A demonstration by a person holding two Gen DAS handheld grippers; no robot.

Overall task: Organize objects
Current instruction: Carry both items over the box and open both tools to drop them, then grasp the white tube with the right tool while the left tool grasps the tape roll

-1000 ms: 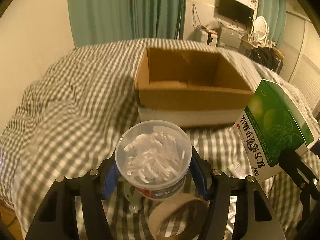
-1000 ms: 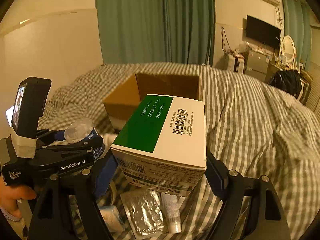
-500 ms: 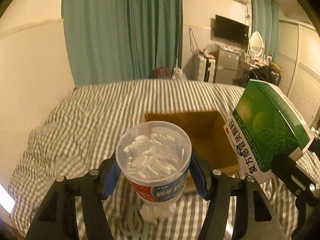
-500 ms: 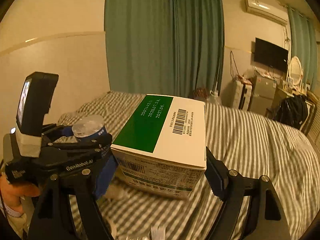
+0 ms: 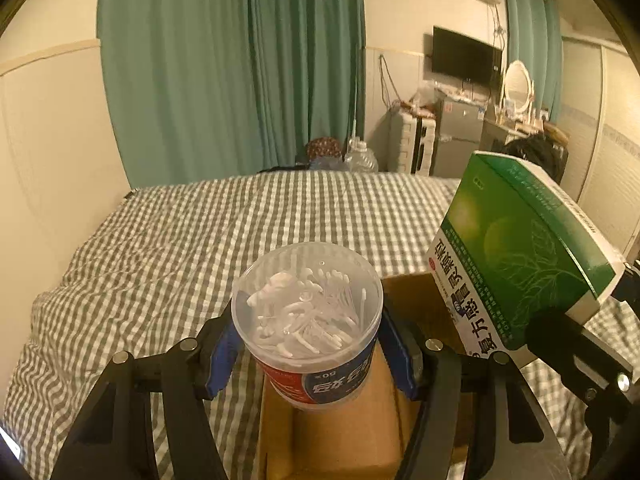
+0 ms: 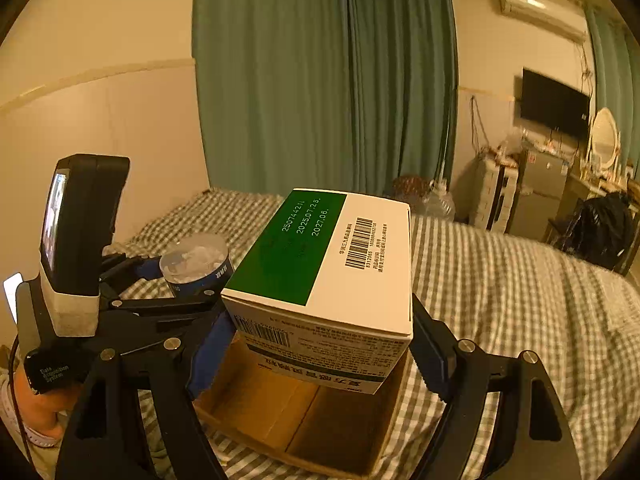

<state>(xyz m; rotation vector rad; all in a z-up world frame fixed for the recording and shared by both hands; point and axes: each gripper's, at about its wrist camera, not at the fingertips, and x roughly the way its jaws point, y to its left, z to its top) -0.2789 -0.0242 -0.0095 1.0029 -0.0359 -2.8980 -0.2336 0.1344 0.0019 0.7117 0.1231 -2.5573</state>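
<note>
Checked bed [image 5: 168,248]; our left gripper [image 5: 308,340] pinches tub [image 5: 308,320], right gripper [image 6: 320,344] pinches green box [image 6: 328,264] at 3 o'clock, above carton [image 6: 280,412].

The left tongs [image 5: 307,354] are black, with two angular arms that splay forward like scissor links. Silver screw heads sit at the joints. Their fingers [image 5: 219,354] carry blue pads with a ridged inner face. From the right wrist view, a black upright block [image 6: 82,224] with a lit screen on its side stands on the left tongs, and pale tape is wrapped round its base. Small white lettering marks the black handle below it. The right tongs [image 6: 320,354] have the same build: black arms, silver screws, blue toothed pads [image 6: 430,362]. A pale cuff [image 6: 28,434] shows at the person's left wrist.
</note>
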